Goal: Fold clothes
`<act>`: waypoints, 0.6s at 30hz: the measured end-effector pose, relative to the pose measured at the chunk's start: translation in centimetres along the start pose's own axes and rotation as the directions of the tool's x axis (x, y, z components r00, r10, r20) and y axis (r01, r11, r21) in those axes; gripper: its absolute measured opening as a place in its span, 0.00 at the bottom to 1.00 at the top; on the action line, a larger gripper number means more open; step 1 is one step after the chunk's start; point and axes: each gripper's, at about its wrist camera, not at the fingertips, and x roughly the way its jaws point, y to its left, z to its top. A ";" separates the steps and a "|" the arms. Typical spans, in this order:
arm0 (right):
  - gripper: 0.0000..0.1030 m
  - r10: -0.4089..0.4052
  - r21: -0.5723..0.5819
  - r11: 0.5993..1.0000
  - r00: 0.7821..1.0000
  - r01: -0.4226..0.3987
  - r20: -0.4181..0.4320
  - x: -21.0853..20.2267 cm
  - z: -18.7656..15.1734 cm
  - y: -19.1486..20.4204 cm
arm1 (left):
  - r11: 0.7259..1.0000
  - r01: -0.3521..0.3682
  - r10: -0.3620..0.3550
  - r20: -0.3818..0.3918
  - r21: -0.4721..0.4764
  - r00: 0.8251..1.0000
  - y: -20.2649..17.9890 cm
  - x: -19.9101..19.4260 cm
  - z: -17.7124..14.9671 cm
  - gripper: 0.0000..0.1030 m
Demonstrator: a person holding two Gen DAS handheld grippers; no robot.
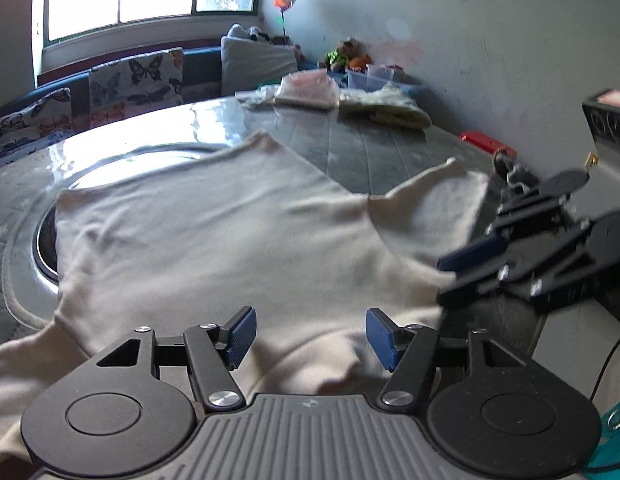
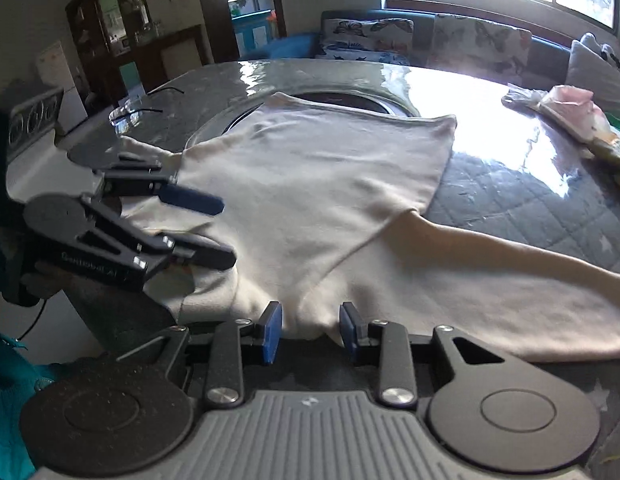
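Note:
A cream long-sleeved top (image 1: 213,232) lies spread on the round table, front down toward me; it also shows in the right wrist view (image 2: 318,200), with one sleeve (image 2: 510,252) stretched to the right. My left gripper (image 1: 310,336) is open over the garment's near edge, nothing between its blue pads. My right gripper (image 2: 310,332) is open, its pads either side of a raised fold at the near hem. The right gripper also shows in the left wrist view (image 1: 462,276), open beside the other sleeve (image 1: 434,196). The left gripper shows in the right wrist view (image 2: 213,232), open.
The table (image 2: 510,184) has a quilted grey cover under shiny plastic and a round metal ring (image 1: 149,156) at its middle. Folded clothes (image 1: 310,92) lie at the far edge. A butterfly-print sofa (image 1: 133,80) and a wall stand behind. A grey appliance (image 1: 610,140) is at the right.

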 end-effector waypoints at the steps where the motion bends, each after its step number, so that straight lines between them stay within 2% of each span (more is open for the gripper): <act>1: 0.34 -0.006 0.007 1.000 1.000 0.006 0.009 -0.2 0.1 -0.2 | 1.000 0.000 0.000 -0.003 0.002 1.000 0.0 0.1 -0.1 0.63; 3: 0.42 -0.033 0.032 0.999 0.999 0.032 0.034 -0.8 0.4 -1.1 | 1.000 0.001 -0.001 -0.004 0.006 1.000 -0.1 0.1 -0.1 0.65; 9: 0.43 -0.194 0.123 0.975 0.980 0.187 0.044 -0.5 0.6 -5.3 | 1.000 -0.001 0.001 -0.008 0.012 1.000 -0.4 0.0 0.3 0.67; 12: 0.49 -0.268 0.184 0.948 0.963 0.259 0.027 -0.2 0.3 -7.9 | 1.000 -0.003 0.003 0.007 0.017 1.000 -0.5 -0.3 0.7 0.74; 18: 0.50 -0.353 0.260 0.905 0.935 0.337 0.017 -0.2 -0.2 -11.9 | 1.000 -0.005 0.004 0.019 0.015 1.000 -0.9 -0.4 1.6 0.81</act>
